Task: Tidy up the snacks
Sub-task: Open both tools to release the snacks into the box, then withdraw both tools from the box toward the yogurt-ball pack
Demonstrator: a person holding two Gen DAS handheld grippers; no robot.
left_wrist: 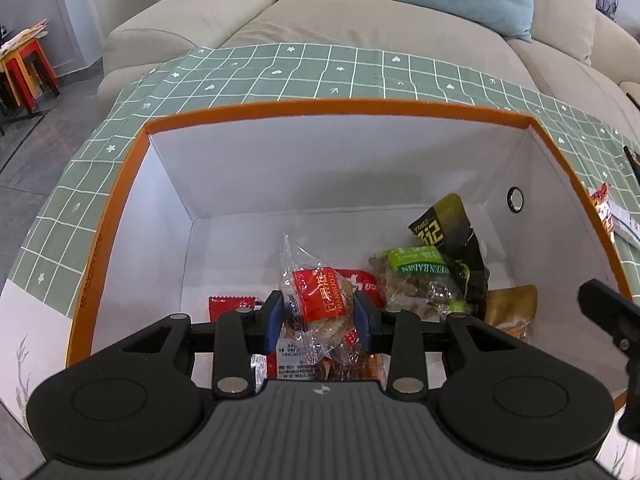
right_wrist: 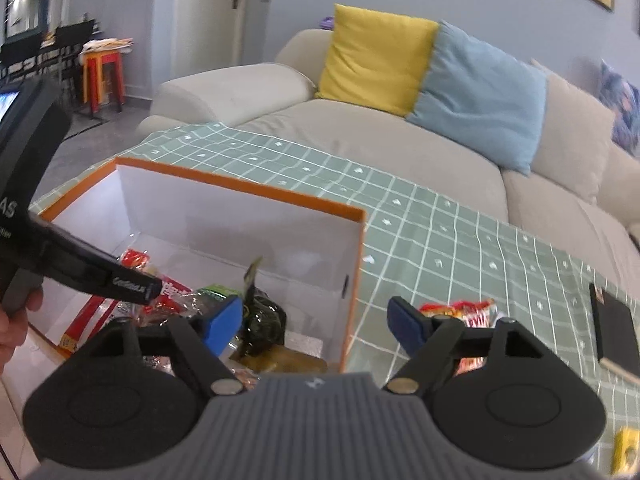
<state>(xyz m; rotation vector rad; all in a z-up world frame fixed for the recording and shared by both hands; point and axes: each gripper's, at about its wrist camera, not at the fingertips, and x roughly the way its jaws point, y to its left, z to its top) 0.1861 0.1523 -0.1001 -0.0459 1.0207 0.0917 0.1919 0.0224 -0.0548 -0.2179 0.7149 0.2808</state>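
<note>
Although several packets already lie in the bottom of the orange-rimmed box, the sorting looks to me only partly finished. Inside it I can see a green raisin bag, a dark green packet leaning toward the right wall, a tan pouch in the near right corner, a small red sachet on the left and flat red packets in the middle. The left gripper hangs over the box, pointing steeply down into it, its blue fingers partly closed and pressing on either side of a clear bag with a red label; whether that bag is touching the pile beneath I cannot tell, so it counts as not yet set down. The right gripper stands over the box's right wall with its fingers spread wide and nothing between them, one finger above the box contents, the other outside above the tabletop. Still out on the green checked cloth are a red and yellow snack packet just beside the box, a dark flat packet farther right and something yellow at the near edge. By my reckoning at least those pieces remain, and the free right gripper is well placed for the nearest red one.
</note>
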